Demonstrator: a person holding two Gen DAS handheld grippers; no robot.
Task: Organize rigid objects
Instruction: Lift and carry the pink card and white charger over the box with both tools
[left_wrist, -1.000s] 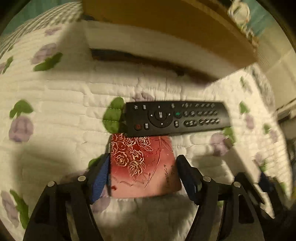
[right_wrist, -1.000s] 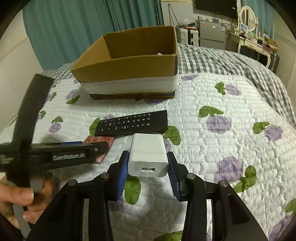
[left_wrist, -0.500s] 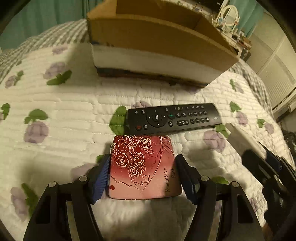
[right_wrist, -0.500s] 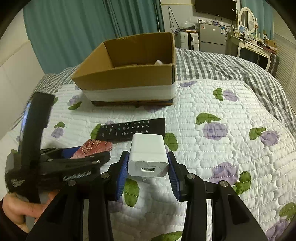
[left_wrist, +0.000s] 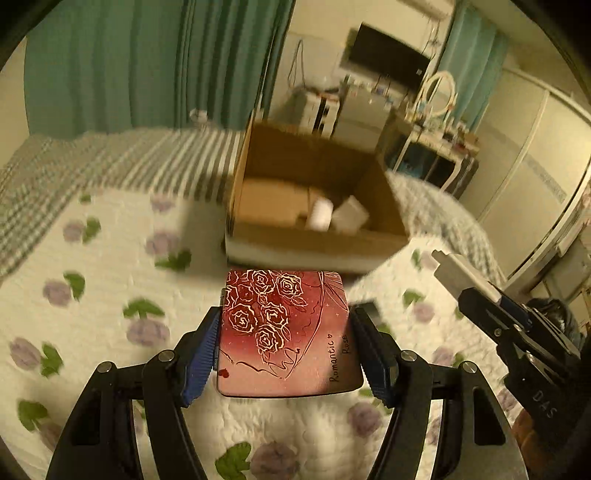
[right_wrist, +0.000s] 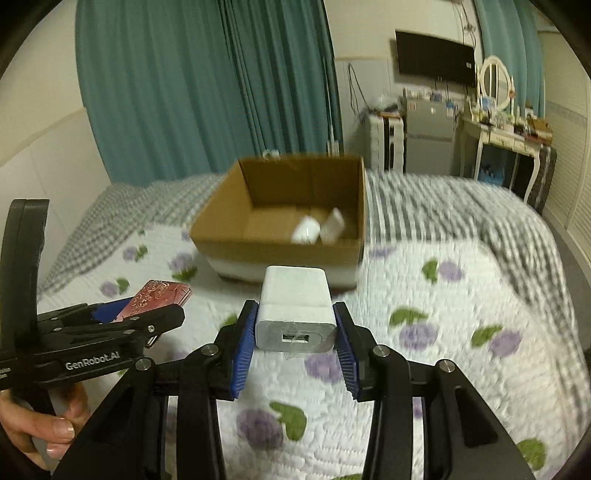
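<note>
1. grippers first: left gripper is pinching a flat red tin with a rose drawing by its two side edges, held above the quilt. right gripper is clamped on a white usb charger, port facing my camera. both loads sit short of the cardboard box, which is open on top and already has a couple of white items in its right side.

2. what worries me: the tin is wide and only gripped near its back half, so i think a quick tilt could let it pivot or slide out before it clears the box wall. the charger is smooth plastic, so same slip risk.

3. both tools are heading for one box and sit close together, so i'd guess they could bump if i go in at once.

4. surface: soft white quilt with purple flowers and green leaves, a grey checked blanket behind the box. a drop would be gentle.

5. room: teal curtains, wall tv, cluttered vanity with a round mirror.
</note>
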